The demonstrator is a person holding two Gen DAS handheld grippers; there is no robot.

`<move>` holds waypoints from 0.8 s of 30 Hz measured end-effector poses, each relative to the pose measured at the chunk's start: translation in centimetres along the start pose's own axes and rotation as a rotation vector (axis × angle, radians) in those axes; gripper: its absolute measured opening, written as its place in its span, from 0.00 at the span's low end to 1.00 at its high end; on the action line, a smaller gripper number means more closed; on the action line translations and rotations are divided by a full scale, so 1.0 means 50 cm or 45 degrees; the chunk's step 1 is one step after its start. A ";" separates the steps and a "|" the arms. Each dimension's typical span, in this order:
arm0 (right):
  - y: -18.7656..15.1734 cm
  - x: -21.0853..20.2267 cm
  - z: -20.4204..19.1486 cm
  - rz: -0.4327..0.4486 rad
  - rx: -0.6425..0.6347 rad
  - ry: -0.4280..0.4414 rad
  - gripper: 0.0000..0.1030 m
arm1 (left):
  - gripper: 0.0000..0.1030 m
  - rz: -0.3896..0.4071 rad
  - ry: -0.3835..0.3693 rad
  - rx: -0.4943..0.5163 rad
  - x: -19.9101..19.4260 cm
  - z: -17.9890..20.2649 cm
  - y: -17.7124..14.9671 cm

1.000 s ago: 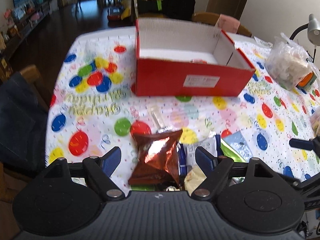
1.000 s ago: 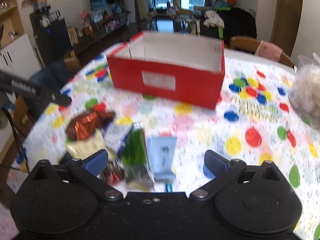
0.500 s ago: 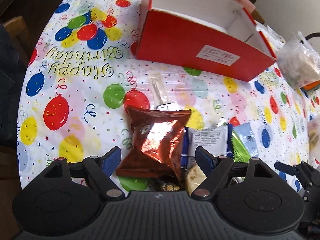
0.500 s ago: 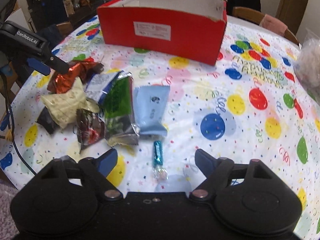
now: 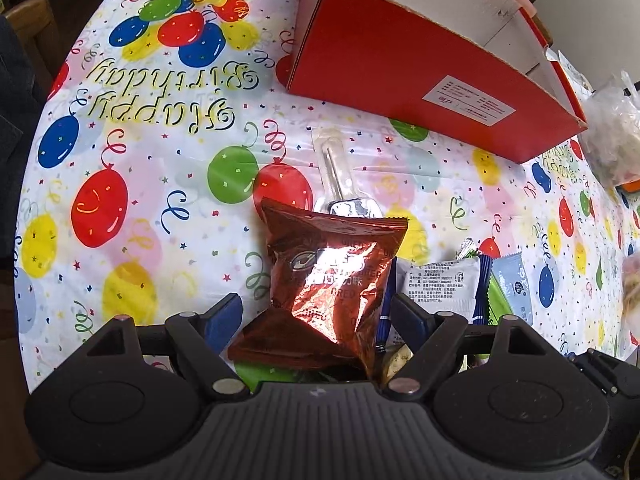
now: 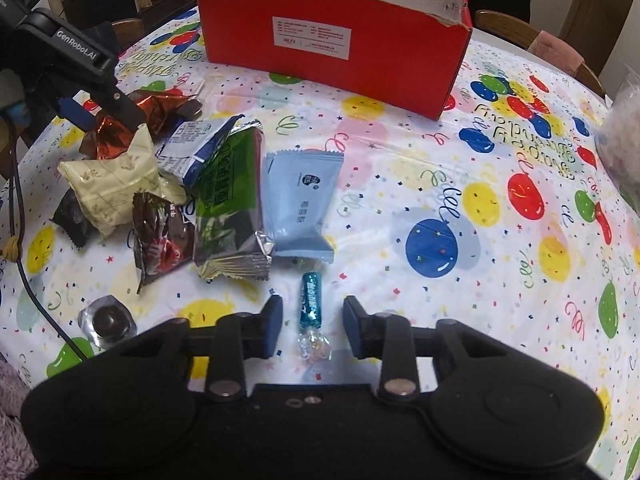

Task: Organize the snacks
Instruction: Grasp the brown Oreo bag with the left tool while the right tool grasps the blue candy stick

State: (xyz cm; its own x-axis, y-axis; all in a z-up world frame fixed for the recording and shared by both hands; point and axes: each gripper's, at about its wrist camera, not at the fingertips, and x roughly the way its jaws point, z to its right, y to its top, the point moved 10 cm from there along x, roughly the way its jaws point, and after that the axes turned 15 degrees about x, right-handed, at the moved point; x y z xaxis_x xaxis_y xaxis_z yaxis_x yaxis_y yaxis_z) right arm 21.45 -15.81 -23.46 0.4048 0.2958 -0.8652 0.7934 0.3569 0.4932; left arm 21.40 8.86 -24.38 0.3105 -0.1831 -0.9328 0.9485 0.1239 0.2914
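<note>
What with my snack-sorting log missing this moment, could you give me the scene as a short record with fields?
surface: balloon-print tablecloth
container: red box, top open, at the far side
left tongs: open, astride the copper foil bag, pads not pressing
right tongs: jaws have just been closing, teal candy between them, a gap on either side
loose snacks: green packet beside light-blue packet, neither in the box

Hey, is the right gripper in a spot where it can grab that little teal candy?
Probably yes. The teal candy lies alone on the tablecloth, between the fingers of the right gripper, whose jaws have just been closing around it with a gap still showing on each side. The light blue packet sits just beyond, clear of it.
</note>
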 end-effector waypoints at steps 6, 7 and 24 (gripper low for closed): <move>0.001 0.000 -0.005 -0.004 0.011 0.020 0.13 | 0.78 0.001 -0.012 -0.018 0.004 0.001 0.000; 0.001 0.000 -0.005 -0.005 0.013 0.024 0.11 | 0.78 0.000 -0.013 -0.020 0.005 0.000 0.000; -0.007 -0.016 0.013 -0.025 0.150 0.073 0.10 | 0.45 0.080 -0.004 -0.094 -0.025 -0.016 -0.016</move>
State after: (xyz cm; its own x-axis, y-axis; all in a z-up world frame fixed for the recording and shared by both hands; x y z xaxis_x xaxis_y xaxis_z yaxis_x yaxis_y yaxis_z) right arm 21.16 -16.75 -22.98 0.3647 0.3413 -0.8663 0.8500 0.2578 0.4594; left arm 20.23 9.76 -23.62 0.3698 -0.1755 -0.9124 0.9199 0.2068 0.3331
